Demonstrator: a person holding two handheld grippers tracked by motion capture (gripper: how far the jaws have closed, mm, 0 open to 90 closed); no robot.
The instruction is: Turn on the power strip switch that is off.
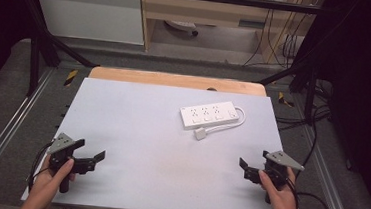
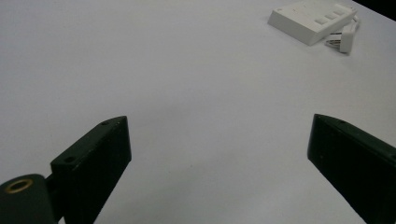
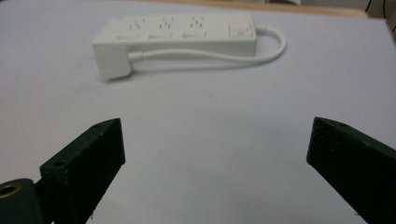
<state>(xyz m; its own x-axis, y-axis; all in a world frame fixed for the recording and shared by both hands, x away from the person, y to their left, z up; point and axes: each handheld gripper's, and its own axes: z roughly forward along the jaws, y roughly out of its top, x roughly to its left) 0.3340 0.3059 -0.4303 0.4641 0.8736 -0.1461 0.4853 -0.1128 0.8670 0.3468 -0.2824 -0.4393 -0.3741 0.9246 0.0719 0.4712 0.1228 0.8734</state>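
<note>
A white power strip (image 1: 209, 115) lies on the white table top (image 1: 146, 131), right of centre toward the back. Its cable (image 1: 241, 120) loops round its right end to a white plug (image 1: 200, 134) lying just in front of it. My left gripper (image 1: 91, 149) rests open near the front left corner, held by a hand. My right gripper (image 1: 253, 159) is open near the front right corner. In the left gripper view the gripper (image 2: 219, 135) holds nothing, and the strip (image 2: 310, 18) sits far off at the upper right. The right gripper (image 3: 217, 135) faces the strip (image 3: 182, 32) and plug (image 3: 112, 63).
A wooden strip (image 1: 175, 79) edges the table's far side. Black frame bars (image 1: 42, 48) and metal rails (image 1: 6, 130) flank the table. Dark cables (image 1: 315, 145) trail on the floor at the right.
</note>
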